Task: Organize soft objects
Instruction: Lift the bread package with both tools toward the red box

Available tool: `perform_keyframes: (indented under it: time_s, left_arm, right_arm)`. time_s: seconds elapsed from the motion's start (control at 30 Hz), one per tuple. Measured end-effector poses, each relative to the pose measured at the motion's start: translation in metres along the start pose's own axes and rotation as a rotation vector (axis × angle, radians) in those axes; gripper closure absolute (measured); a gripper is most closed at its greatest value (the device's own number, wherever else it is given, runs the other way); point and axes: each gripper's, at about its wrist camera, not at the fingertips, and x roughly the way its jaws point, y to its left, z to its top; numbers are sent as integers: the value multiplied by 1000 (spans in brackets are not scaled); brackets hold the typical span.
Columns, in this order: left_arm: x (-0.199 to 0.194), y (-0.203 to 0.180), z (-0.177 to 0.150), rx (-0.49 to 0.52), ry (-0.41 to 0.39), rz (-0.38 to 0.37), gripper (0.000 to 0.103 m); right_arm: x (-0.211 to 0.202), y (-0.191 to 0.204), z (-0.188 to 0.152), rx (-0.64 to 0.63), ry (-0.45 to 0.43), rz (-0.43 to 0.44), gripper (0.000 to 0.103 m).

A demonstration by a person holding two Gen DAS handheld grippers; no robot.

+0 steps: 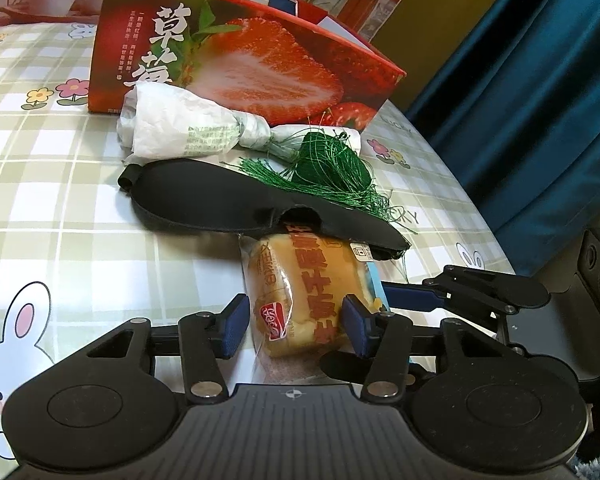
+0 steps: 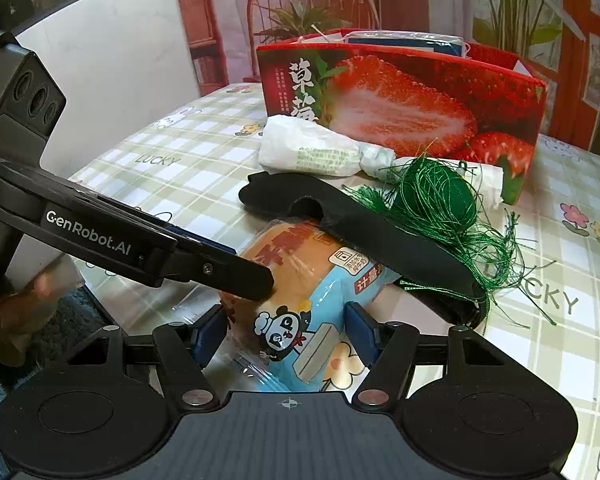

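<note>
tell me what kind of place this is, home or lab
Most likely a home, perhaps a dining corner: a table with a checked bunny-and-flower cloth, a wooden chair behind it with potted plants, and a blue curtain beside it.

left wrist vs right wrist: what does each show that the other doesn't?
Left wrist only: a blue curtain at right and a large rabbit print on the tablecloth.

Right wrist only: a white board, a red wire chair, the panda print on the bread packet, and fingers holding the left hand-held gripper.

Both: strawberry box, white paper bundle, black eye mask, green thread.
</note>
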Motion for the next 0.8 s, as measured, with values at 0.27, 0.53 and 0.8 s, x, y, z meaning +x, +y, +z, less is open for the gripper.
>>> perform_keyframes:
  time_s: [0.27, 0.53, 0.8]
  left_arm:
    - [4, 2, 1, -16, 6, -14, 47]
    - [13, 1, 8, -35, 19, -53, 49]
    - [-16, -6, 13, -48, -14, -71, 49]
  right_arm:
    - [2, -1, 0, 7, 3, 0, 41]
    - [5, -3, 0, 18, 0, -13, 44]
    - [-17, 1, 17, 48, -19, 29, 45]
